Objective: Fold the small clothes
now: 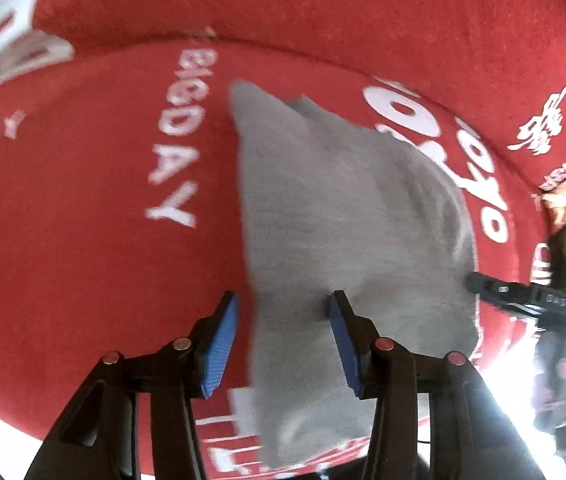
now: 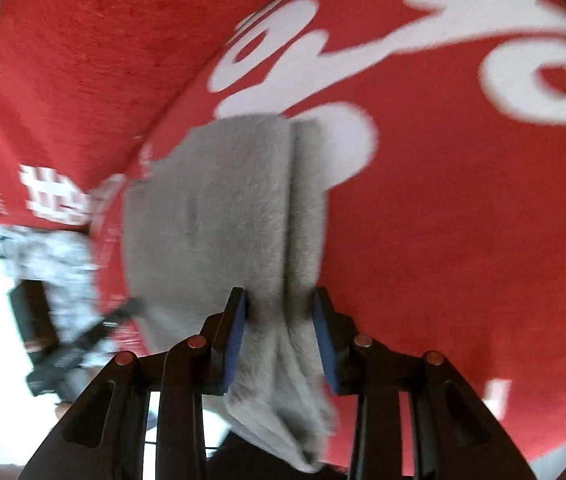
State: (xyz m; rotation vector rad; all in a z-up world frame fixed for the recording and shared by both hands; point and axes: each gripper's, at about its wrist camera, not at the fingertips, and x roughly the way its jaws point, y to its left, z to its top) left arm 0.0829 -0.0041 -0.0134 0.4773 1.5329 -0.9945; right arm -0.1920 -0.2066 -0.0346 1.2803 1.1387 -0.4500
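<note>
Blue ribbed pads line both fingers of the left gripper (image 1: 283, 312), which stands partly open above the left edge of a grey cloth (image 1: 347, 216); one pad hangs over red fabric, the other over the grey nap, and I cannot tell whether either touches. The cloth is a soft, fleecy piece, folded into a long slab with a rounded far end, and it lies on a red tablecloth (image 1: 95, 184) printed with white lettering, "BIG DAY" among it. The right gripper (image 2: 279, 312) is narrower, its jaws set on either side of the gathered near end of the same cloth (image 2: 219, 208), which bunches between the pads and hangs down in rumpled folds below them; a lengthwise crease splits the top layer into a broad panel and a slim strip. Whether the pads truly pinch it is unclear through the motion blur. In the left wrist view the right gripper's black frame (image 1: 523, 300) reaches the cloth's right edge.
</note>
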